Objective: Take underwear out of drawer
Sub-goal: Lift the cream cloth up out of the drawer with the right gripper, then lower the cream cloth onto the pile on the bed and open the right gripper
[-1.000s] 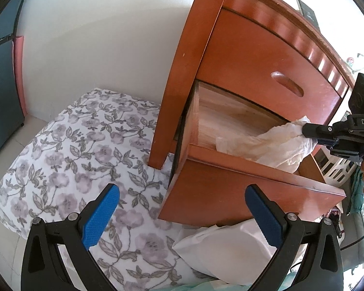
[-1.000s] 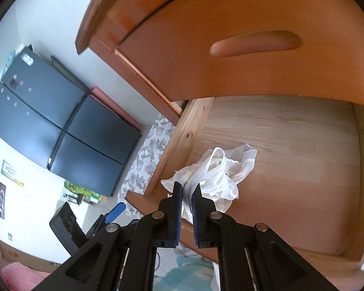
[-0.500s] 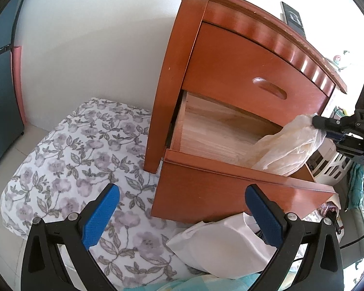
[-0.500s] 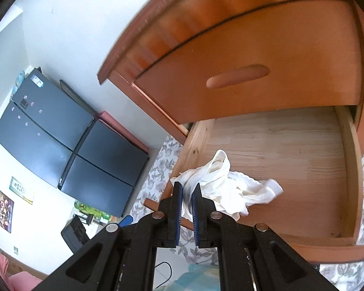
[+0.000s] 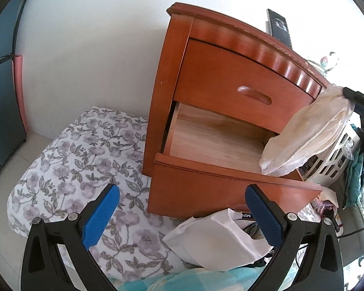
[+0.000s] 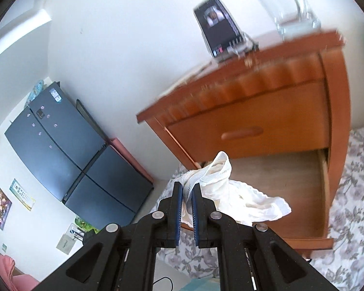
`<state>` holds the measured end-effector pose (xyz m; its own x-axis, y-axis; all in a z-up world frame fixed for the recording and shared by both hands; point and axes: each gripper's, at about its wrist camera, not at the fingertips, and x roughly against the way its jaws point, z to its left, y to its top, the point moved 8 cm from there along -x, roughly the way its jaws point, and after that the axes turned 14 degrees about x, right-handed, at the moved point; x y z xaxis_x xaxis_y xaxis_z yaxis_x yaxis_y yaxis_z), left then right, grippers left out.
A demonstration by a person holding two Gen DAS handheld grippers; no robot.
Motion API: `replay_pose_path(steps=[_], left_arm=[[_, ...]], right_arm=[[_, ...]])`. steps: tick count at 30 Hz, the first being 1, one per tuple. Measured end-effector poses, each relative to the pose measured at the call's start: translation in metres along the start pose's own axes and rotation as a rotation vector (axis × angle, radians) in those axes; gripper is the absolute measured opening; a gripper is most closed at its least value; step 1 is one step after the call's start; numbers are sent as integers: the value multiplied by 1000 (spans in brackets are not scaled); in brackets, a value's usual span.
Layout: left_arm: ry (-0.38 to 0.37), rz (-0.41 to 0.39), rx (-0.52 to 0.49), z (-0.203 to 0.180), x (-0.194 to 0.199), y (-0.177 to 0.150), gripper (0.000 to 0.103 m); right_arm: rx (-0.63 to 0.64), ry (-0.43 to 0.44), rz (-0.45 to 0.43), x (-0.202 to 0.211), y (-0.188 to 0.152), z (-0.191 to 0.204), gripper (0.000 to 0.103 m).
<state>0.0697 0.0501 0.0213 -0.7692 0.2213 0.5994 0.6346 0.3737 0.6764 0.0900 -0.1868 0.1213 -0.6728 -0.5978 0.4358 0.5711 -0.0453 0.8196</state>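
Clamped nearly shut, the right gripper [image 6: 186, 191] pinches the mesh waistband of the white underwear [image 6: 230, 198] between its blue pads [image 6: 179, 201], and the garment hangs from it in the air, its loose end drooping above the front right corner of the open lower drawer [image 5: 213, 145]. From the left wrist view the same underwear [image 5: 308, 135] dangles from the black tip of the right gripper [image 5: 349, 94] at the far right, its bottom hem just over the drawer's front edge; whether it touches the wood cannot be told. The left gripper [image 5: 182, 215] hangs with its jaws spread wide and nothing between them, low in front of the nightstand [image 5: 206, 48]. Just beyond its fingers a white bag [image 5: 218, 240] lies on the floral bedding [image 5: 68, 169] at the foot of the drawer front. The drawer's pale wooden bottom is bare. Above it the upper drawer [image 5: 237, 82] sits closed. On the nightstand's top stand a dark phone [image 6: 218, 31] and a clear glass [image 6: 291, 2]. Farther off, a dark refrigerator [image 6: 68, 150] stands against the white wall.
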Motion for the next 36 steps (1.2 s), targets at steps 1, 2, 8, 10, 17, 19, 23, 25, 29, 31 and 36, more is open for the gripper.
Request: replay_pose_path(steps=[1, 2, 8, 10, 17, 19, 23, 25, 29, 31, 36], left_arm=[[-2, -3, -4, -2, 3, 0, 103], [-4, -7, -9, -5, 6, -1, 103], [-8, -17, -38, -19, 22, -6, 103], [-11, -18, -48, -23, 26, -9, 103], [-26, -36, -87, -40, 45, -15, 103], [-28, -40, -97, -44, 49, -17, 103], [-24, -39, -114, -50, 54, -22, 103], [-23, -36, -122, -52, 55, -24, 103], [-22, -31, -132, -55, 56, -28, 103], [-21, -28, -135, -56, 56, -29, 103], [-13, -24, -136, -54, 55, -29, 103]], right_arm=[[6, -3, -11, 7, 1, 2, 8], [13, -7, -25, 16, 3, 4, 8], [34, -36, -74, 53, 5, 11, 8], [37, -47, -88, 64, 5, 12, 8], [55, -117, -137, 109, -1, 12, 8], [55, -133, -143, 119, -4, 11, 8], [43, -184, -136, 135, -17, 2, 8], [33, -203, -124, 138, -25, -3, 8], [8, -252, -78, 131, -47, -16, 8], [-15, -268, -42, 122, -62, -24, 8], [-101, -278, 49, 95, -99, -47, 8]])
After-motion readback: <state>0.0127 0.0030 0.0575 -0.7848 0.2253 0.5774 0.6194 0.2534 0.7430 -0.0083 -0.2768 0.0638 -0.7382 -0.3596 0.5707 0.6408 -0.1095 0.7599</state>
